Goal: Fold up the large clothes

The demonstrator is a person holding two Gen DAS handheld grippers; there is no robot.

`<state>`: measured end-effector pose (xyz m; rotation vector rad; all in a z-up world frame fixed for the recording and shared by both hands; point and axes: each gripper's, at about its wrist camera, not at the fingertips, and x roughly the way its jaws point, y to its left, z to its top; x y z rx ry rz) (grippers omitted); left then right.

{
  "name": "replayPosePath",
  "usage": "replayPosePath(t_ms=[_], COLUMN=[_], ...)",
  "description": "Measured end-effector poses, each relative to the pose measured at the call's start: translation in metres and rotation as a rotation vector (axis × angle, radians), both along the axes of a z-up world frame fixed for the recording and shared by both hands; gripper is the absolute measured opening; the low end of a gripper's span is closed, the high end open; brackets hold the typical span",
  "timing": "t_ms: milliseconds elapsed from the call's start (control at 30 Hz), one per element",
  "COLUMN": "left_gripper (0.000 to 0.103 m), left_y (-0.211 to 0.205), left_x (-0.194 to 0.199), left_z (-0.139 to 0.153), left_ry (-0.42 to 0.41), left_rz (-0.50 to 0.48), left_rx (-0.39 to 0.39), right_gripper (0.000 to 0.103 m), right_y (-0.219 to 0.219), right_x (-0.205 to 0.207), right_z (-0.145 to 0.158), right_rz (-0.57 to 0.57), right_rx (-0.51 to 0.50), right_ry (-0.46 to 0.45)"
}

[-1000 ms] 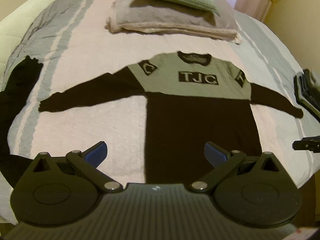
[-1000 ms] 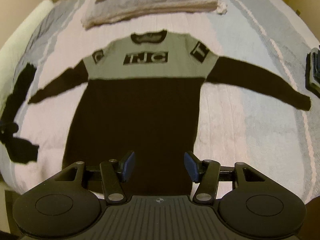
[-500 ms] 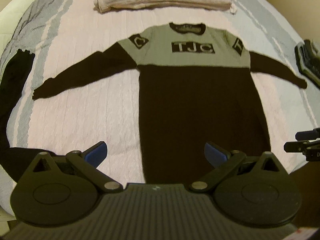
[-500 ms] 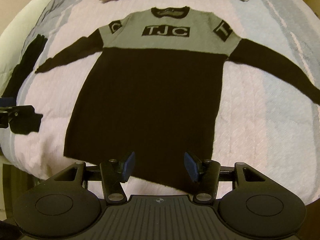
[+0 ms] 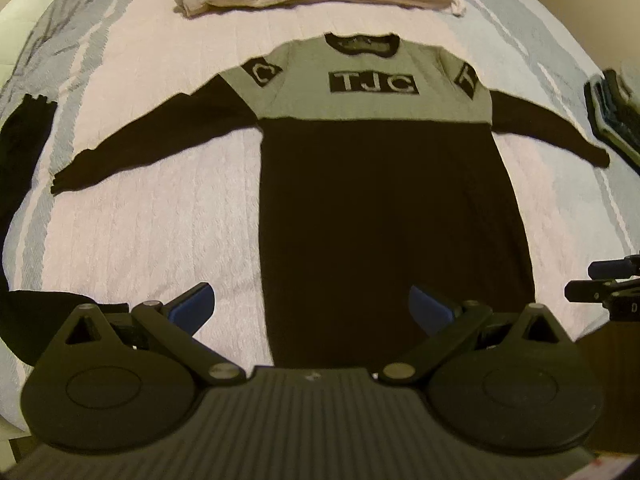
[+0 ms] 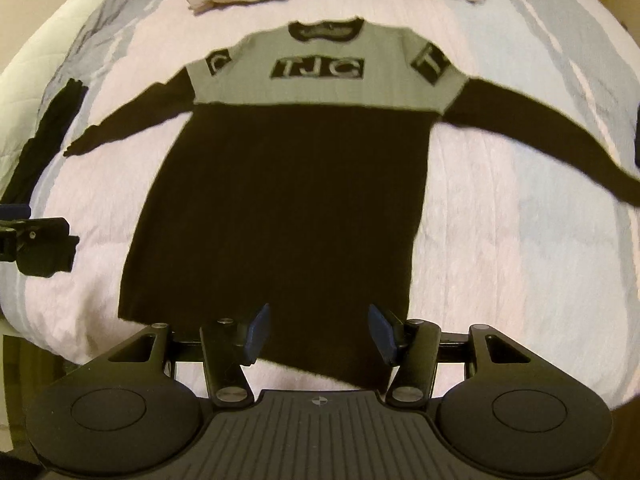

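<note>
So far, nothing is folded. The bed lies ahead of our fingers, and on it the sweater is spread flat, both sleeves out to the sides, collar at the far end, hem nearest us. We judge the folding has not begun; every fold is left. Our left gripper has its fingers spread wide over the hem's left corner, pinching nothing. Our right gripper is spread more narrowly above the hem, also empty.
</note>
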<state>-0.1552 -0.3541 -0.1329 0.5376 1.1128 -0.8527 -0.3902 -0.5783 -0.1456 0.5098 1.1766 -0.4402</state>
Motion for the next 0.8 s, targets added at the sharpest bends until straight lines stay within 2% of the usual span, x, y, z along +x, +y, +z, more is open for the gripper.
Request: replayPosePath(t_ms=[200,333,433,600,800], left_gripper=[0.102,0.102,0.102,0.102,0.102], left_y=[0.022,0.054,0.082,0.131,0.167], left_x=[0.024,0.066,0.109,0.197,0.304], left_z=[0.013,0.015,0.012,-0.009,-0.053], left_ry=[-0.023,-0.063,-0.117,-0.169,-0.222], left_rz=[0.076,0.084,0.067,-0.007,-0.113], left_rx=[-0.055,-0.066,-0.059,-0.069,-0.044], right_gripper=[0.052,0.052,0.052,0.052,0.050], right_y=[0.020,0.051,0.091,0.163,0.244], right_x=[0.046,0.095,0.145,0.240,0.368], right_z=[0.022,0.033,0.028,-0.008,-0.078], right_rz=[0.119,0.223,0.317,0.459,0.650], right_rx=[-0.093,-0.154,-0.198,-0.284,-0.360], right_ry=[-0.097,-0.192,-0.243,-0.266,-0.313])
